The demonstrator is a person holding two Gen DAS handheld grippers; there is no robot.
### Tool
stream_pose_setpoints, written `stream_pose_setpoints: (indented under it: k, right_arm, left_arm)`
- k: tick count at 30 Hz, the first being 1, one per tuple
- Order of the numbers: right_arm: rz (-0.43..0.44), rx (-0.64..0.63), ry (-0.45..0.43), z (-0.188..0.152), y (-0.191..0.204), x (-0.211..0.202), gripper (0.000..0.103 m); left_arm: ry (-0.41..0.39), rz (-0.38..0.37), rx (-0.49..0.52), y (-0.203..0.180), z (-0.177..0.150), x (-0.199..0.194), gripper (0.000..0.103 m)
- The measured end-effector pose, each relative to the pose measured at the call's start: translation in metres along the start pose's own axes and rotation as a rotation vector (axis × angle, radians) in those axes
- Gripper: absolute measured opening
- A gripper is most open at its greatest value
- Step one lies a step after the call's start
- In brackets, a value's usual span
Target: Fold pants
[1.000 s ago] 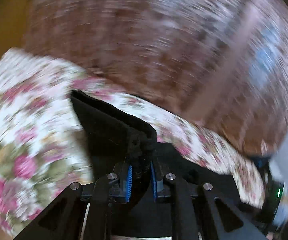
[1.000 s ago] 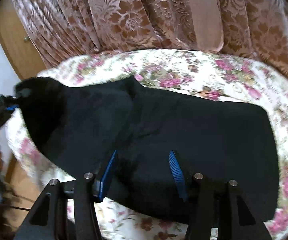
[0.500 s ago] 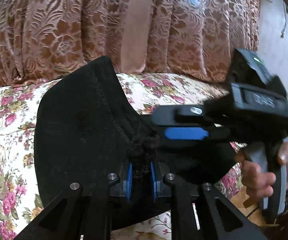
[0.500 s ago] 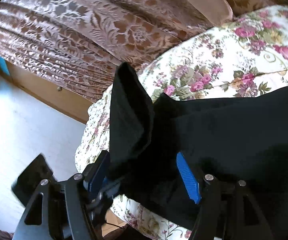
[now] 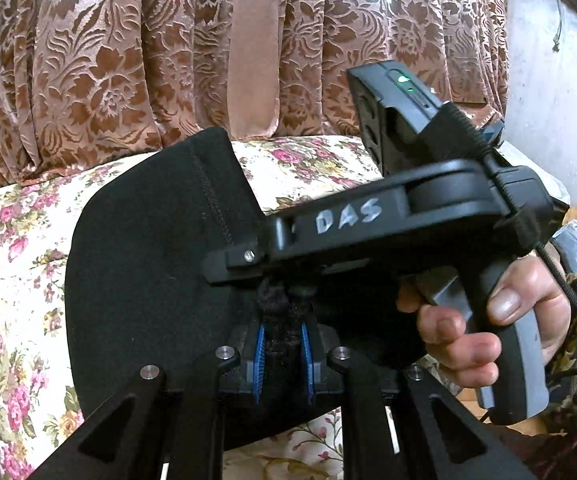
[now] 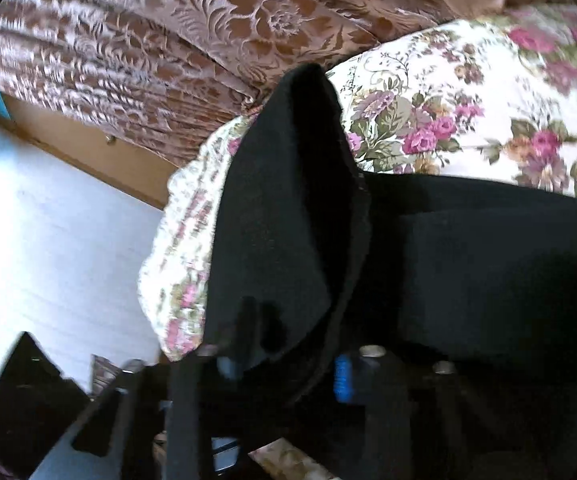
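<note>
Left wrist view: the left gripper (image 5: 282,354) sits at the bottom centre of the frame. Its two blue pads (image 5: 260,354) are pressed close together, pinching a bunched fold of the black pants (image 5: 148,264). From that pinch, the cloth rises toward the upper left in a broad raised flap with a stitched seam running down it. The flap stands above a floral bedcover (image 5: 12,248), which fills the left side and the centre band of the frame. A brown patterned curtain (image 5: 108,60) hangs behind, across the top.

The right gripper (image 5: 224,268) enters from the right side of this frame, lying roughly level. Its tip is against the pants just above the left gripper's pads. The right hand (image 5: 484,320) wraps the grey handle at the right centre. White lettering "DAS" is written on the tool body.

Right wrist view: the right gripper (image 6: 284,368) is at the bottom centre, blurred. One blue pad (image 6: 343,378) is visible right of centre and another shows faintly to the left. Black cloth lies between them, so the gripper pinches a fold of the pants (image 6: 488,272). The pants spread across the right half of the frame over the bedcover (image 6: 448,120). A raised flap points toward the top centre. A pale floor (image 6: 48,248) fills the left side.
</note>
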State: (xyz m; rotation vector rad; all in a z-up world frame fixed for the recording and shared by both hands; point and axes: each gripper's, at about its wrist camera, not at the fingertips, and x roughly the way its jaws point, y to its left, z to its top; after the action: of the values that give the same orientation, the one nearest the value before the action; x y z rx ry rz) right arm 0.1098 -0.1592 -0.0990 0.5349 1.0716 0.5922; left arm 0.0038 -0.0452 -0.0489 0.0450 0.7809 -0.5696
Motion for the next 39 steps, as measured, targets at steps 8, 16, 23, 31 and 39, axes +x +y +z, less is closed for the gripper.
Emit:
stream_pose_setpoints:
  k: [8,16,23,31,39]
  right_arm:
    - [-0.007,-0.074,-0.024,0.007,0.020,-0.001,0.014]
    - [0.003,-0.114,-0.060,0.016,0.038,-0.019,0.013]
    - [0.030,-0.157,-0.100,0.019,0.066,-0.049,0.013]
    - [-0.005,-0.186,-0.168,0.012,0.061,-0.111,0.013]
    - [-0.145,-0.051,-0.179,-0.009,-0.031,-0.161,0.013]
  left_arm:
    - [-0.023,0.039,-0.045,0.009,-0.001,-0.019,0.029]
    - [-0.102,0.026,-0.212,0.054,-0.016,-0.069,0.036]
    - [-0.179,0.087,-0.509,0.148,-0.033,-0.100,0.036]
    - [-0.140,0.056,-0.453,0.145,-0.014,-0.074,0.036]
    - [-0.022,-0.090,-0.270,0.079,-0.002,-0.015,0.036]
